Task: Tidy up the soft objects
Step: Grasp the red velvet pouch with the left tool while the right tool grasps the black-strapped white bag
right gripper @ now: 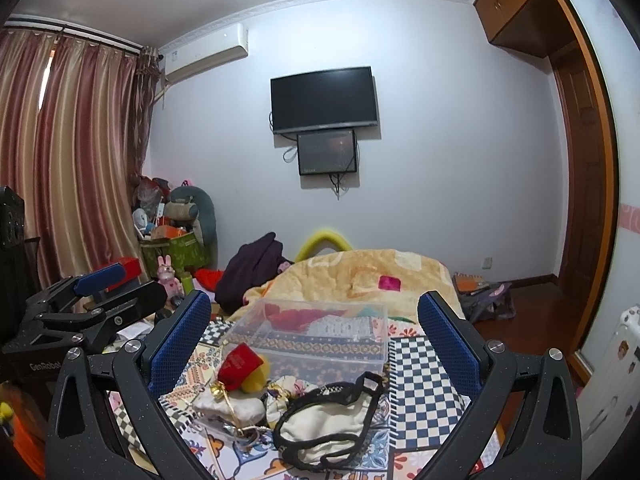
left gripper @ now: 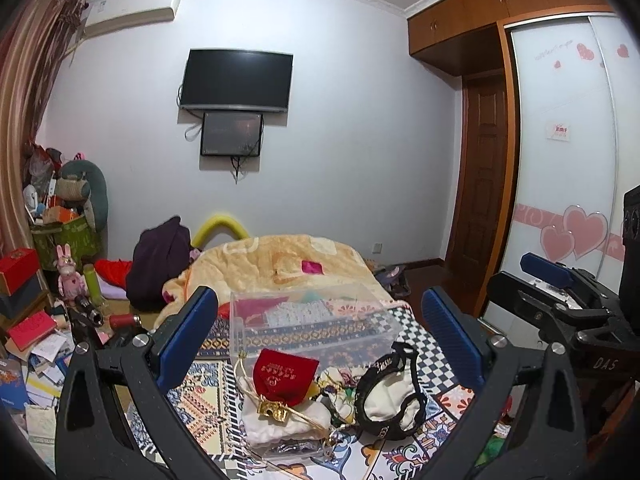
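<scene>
Hanging over the bed, the left gripper point(left gripper: 320, 344) has its blue fingers point(left gripper: 188, 332) wide apart with nothing between them. The right gripper point(right gripper: 316, 344) is the same: its blue fingers point(right gripper: 180, 340) are spread wide and hold nothing.

Just past the fingers lies a little heap of soft things on the patterned bedspread point(left gripper: 200, 396). There is a red velvet pouch point(left gripper: 286, 376) with gold writing on it and a gold string. It sits on top of a white fluffy cloth point(left gripper: 276, 420). From the right wrist view, something yellow and soft point(right gripper: 256, 376) peeks out just behind the pouch. Next to the pouch is a flowery cloth point(left gripper: 340, 390), all bunched up. Beside that is a white cloth with black lace trim point(left gripper: 390, 394), lying crumpled with its black edge making a loop.

Behind the heap stands a clear plastic box point(left gripper: 312, 320) on the bed. Some red and patterned cloth can be seen inside it through the wall.

Farther back is a puffy yellow blanket point(left gripper: 280, 260) and a dark purple garment point(left gripper: 164, 260). On the far wall hangs a black TV point(left gripper: 236, 80). A pile of toys and boxes point(left gripper: 60, 216) sits in the left corner by the curtain point(right gripper: 60, 152).
</scene>
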Motion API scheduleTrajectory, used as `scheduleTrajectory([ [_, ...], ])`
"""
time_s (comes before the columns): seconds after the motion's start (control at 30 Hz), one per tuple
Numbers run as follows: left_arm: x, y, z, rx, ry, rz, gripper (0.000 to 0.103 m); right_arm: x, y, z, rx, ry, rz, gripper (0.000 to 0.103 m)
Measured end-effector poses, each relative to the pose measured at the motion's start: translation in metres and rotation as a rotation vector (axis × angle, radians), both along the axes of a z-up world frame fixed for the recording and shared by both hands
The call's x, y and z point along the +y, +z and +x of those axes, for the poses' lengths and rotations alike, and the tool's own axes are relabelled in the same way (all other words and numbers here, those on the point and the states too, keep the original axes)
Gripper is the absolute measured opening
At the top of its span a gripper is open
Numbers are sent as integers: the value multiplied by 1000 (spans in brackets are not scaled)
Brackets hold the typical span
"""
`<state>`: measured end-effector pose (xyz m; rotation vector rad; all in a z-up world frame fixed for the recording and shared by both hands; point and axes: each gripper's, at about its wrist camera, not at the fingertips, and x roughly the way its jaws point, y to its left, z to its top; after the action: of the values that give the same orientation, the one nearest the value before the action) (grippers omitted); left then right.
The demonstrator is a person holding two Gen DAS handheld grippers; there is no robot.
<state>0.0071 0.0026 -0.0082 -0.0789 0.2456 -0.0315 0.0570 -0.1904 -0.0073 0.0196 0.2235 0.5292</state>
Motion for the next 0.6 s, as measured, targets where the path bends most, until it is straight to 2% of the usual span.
scheduleTrajectory([
  [0.3,15,-51,41,202,-13,-54,103,4,-46,31,154,-15,-63,103],
  [0.53,26,-90,67,303,17,-78,103,4,-81,59,313,-5,-77,103],
  [0.6,29,-99,75,323,22,-84,92,4,-89,65,353,1,-74,103],
])
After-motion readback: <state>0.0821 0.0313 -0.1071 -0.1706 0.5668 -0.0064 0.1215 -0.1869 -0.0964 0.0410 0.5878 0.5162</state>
